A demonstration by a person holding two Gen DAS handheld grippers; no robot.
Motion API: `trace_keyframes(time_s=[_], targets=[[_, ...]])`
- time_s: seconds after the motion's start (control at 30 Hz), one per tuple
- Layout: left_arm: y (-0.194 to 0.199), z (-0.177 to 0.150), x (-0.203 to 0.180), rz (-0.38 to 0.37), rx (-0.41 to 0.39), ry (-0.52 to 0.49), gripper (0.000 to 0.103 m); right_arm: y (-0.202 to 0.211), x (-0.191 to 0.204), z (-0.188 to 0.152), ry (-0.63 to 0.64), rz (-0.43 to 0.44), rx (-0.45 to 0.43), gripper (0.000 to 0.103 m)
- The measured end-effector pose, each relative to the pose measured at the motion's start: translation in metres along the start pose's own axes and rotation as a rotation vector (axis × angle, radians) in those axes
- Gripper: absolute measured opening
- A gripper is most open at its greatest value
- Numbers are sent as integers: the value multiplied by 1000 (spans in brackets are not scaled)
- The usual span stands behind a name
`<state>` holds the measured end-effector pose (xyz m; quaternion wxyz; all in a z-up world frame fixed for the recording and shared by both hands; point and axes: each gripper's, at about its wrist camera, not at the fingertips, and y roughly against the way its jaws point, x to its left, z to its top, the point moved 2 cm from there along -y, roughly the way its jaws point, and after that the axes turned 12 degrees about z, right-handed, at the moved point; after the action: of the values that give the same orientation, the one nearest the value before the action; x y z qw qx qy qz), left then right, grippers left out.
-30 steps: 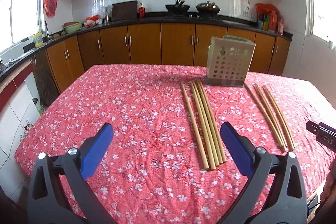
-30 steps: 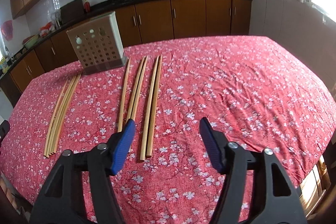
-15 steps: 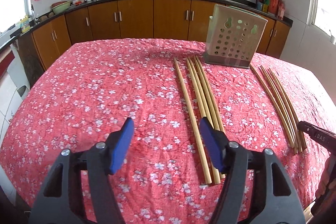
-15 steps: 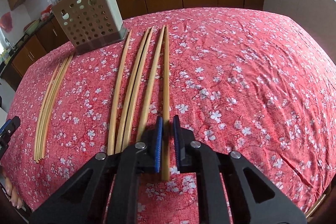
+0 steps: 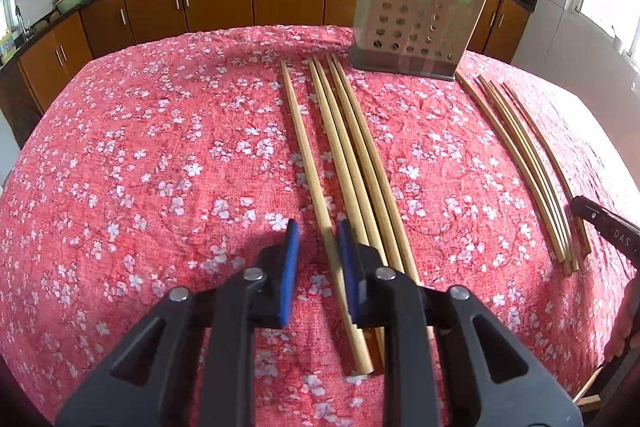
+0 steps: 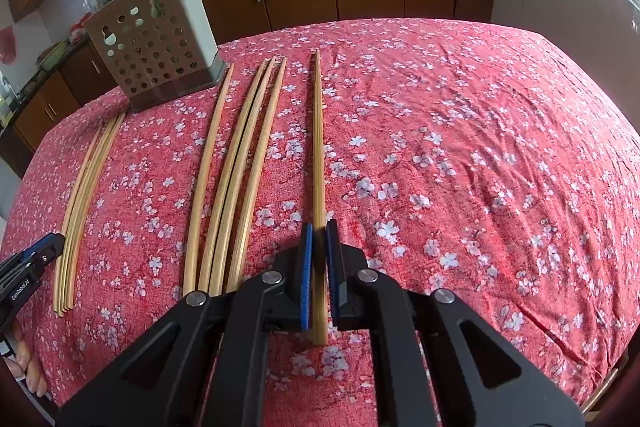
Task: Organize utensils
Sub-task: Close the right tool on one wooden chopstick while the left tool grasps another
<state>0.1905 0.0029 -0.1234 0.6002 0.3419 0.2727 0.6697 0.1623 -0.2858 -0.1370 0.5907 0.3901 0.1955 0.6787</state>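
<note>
Two sets of long bamboo chopsticks lie on a red floral tablecloth in front of a perforated utensil holder (image 5: 416, 23) (image 6: 156, 39). My left gripper (image 5: 318, 239) hangs low over the leftmost chopstick (image 5: 304, 147) of the left set. Its jaws are closing with that stick between them, and a gap still shows on the stick's left side. My right gripper (image 6: 319, 227) is shut on the rightmost chopstick (image 6: 317, 131) of the right set. That stick lies apart from its neighbours (image 6: 240, 167). Each gripper's tip shows at the edge of the other's view.
The tablecloth (image 5: 140, 167) covers the whole table, with open cloth to the right in the right wrist view (image 6: 480, 167). Brown kitchen cabinets (image 5: 216, 3) and a dark counter run behind. A person's hand (image 6: 28, 367) shows at the near table edge.
The left gripper came down and forward over the leftmost stick, and its jaws narrowed from wide apart. The right gripper closed on the rightmost stick, which now lies further from its neighbours.
</note>
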Motion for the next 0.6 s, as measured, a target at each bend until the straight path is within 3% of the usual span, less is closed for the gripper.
trace_keyframes(time_s=[0.07, 0.33, 0.6], targets=[[-2, 1, 0, 18, 0, -15, 10, -2, 0, 1, 4, -3, 2, 8], [-26, 21, 37, 91, 7, 22, 8, -8, -14, 16, -6, -42, 8, 8], [-31, 27, 56, 46, 4, 61, 9, -14, -27, 23, 27, -81, -38, 8]])
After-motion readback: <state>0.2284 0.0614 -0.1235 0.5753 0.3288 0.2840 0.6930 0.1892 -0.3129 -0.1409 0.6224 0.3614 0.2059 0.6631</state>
